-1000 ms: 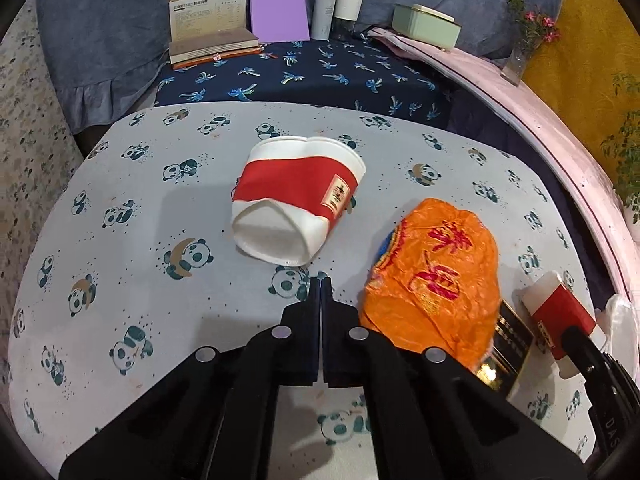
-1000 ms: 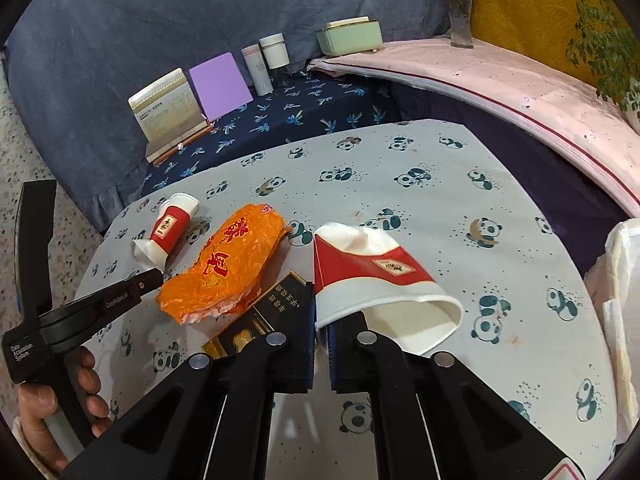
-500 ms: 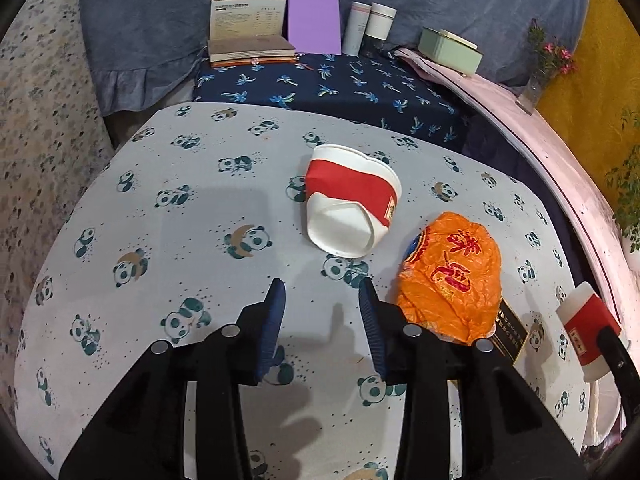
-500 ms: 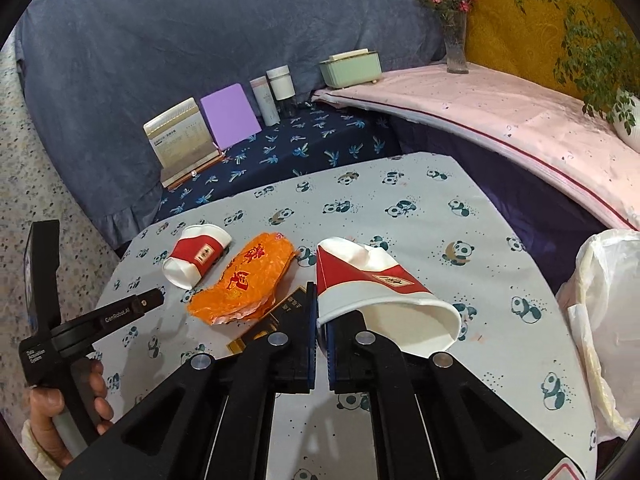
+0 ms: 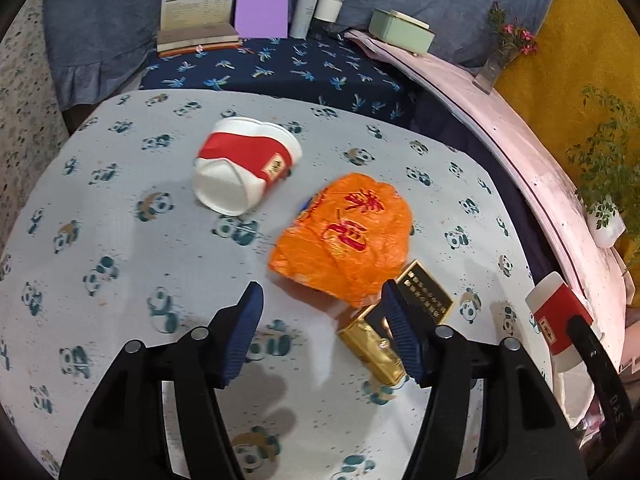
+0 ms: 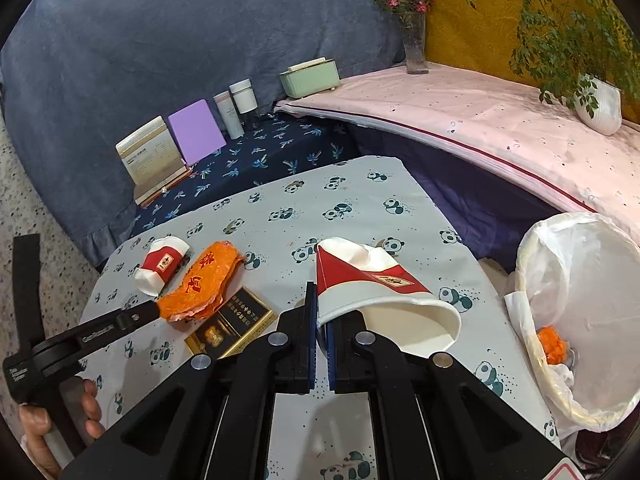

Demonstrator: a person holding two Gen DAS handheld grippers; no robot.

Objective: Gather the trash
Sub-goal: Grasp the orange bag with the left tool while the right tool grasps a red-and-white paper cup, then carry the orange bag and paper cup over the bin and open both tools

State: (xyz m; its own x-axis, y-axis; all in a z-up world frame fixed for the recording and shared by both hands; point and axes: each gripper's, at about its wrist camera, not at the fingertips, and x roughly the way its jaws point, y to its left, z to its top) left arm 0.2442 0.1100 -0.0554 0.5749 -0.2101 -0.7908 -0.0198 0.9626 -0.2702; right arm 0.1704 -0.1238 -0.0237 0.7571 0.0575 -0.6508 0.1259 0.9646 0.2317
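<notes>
My left gripper (image 5: 322,300) hovers over the panda tablecloth (image 5: 120,240), its jaws opening with nothing between them. An orange wrapper (image 5: 348,232) lies just beyond its fingertips. A black and gold box (image 5: 424,300) sits partly behind its right finger. Further back a red and white paper cup (image 5: 244,168) lies on its side. My right gripper (image 6: 321,300) is shut on the rim of a second, crushed paper cup (image 6: 376,288), held above the table. The same held cup (image 5: 556,320) shows at the right edge of the left wrist view.
A white trash bag (image 6: 580,280) stands open off the table's right edge, with an orange scrap (image 6: 552,344) inside. A hand (image 6: 52,420) holds the left gripper's handle. Books, bottles and a green box (image 6: 310,76) line the dark blue bench behind.
The left jaws went from shut to wide apart, and that gripper shifted from the lying cup towards the orange wrapper. The right gripper rose with the crushed cup, bringing the trash bag into view.
</notes>
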